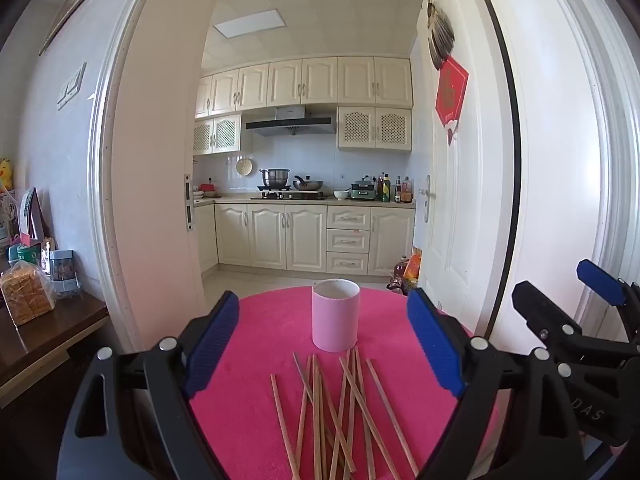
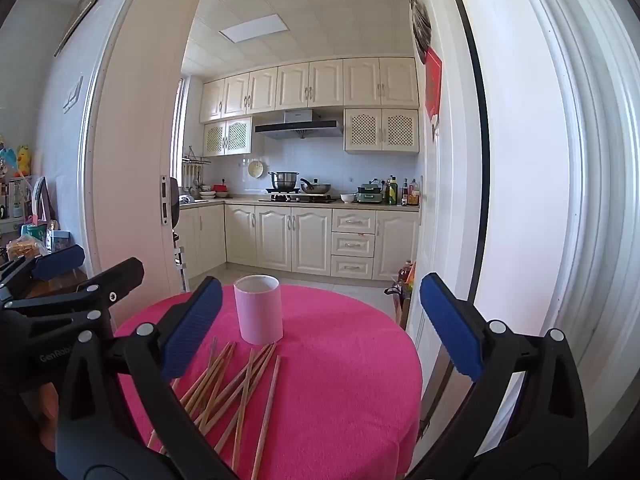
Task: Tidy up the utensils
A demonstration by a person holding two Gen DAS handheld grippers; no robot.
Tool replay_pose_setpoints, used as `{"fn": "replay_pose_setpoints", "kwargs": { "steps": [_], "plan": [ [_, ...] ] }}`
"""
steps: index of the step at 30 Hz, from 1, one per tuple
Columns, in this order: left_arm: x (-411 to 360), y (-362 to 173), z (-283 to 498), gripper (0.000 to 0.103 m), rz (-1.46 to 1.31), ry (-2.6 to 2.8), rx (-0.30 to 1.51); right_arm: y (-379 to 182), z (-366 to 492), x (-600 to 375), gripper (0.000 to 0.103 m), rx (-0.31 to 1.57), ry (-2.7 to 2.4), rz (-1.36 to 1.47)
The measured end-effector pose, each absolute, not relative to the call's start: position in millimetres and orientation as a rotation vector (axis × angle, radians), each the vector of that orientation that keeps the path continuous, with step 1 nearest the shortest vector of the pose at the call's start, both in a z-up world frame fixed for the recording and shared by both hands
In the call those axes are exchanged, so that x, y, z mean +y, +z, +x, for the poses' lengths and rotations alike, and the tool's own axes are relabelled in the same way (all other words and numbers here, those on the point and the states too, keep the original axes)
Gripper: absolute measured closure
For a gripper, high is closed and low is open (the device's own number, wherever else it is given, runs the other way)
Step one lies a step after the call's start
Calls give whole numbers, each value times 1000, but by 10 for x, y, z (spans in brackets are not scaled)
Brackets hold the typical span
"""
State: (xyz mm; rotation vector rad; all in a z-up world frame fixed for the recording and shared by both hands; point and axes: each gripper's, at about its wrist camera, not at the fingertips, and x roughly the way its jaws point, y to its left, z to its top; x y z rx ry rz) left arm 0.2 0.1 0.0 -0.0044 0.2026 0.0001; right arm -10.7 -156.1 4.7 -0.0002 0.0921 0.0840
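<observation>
Several wooden chopsticks (image 1: 340, 412) lie in a loose, crossed pile on the round table with a pink cloth (image 1: 260, 340). A pink cylindrical cup (image 1: 335, 316) stands upright just beyond them, empty as far as I can see. My left gripper (image 1: 324, 344) is open and empty, hovering above the pile. My right gripper (image 2: 320, 328) is open and empty, above the table to the right of the pile (image 2: 236, 384) and cup (image 2: 259, 309). The right gripper also shows at the right edge of the left wrist view (image 1: 568, 312), the left gripper at the left edge of the right wrist view (image 2: 72, 276).
A dark wooden sideboard (image 1: 40, 344) with a bread loaf (image 1: 26, 298) and jars stands to the left. A white door frame (image 1: 560, 160) is close on the right. Bottles and bags (image 1: 408, 272) sit on the floor beyond the table. A kitchen lies behind.
</observation>
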Motion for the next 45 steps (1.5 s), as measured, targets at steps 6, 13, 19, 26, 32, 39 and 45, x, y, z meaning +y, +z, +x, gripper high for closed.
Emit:
{"fn": "replay_pose_setpoints", "kwargs": {
  "steps": [6,13,19,26,32,39,45],
  "plan": [
    [0,-1,0,19,-1,1,200,35,-97,-1565,6,95,85,-2],
    [1,0,2,19,0,-1,201,40,-127,-1578,6,91,83,-3],
    [-31,4,8,19,1,0,198,17,-123,-1594,6,91,82,-2],
    [-30,5,7,19,2,1,199,8,-119,-1628,6,92,83,-1],
    [-44,-8,-17,19,3,0,201,16,-125,-1628,6,95,83,1],
    [-56,6,-14,19,3,-1,200,13,-121,-1629,6,97,83,2],
    [-64,1,-20,19,3,-1,201,4,-130,-1640,6,97,81,2]
  ]
}}
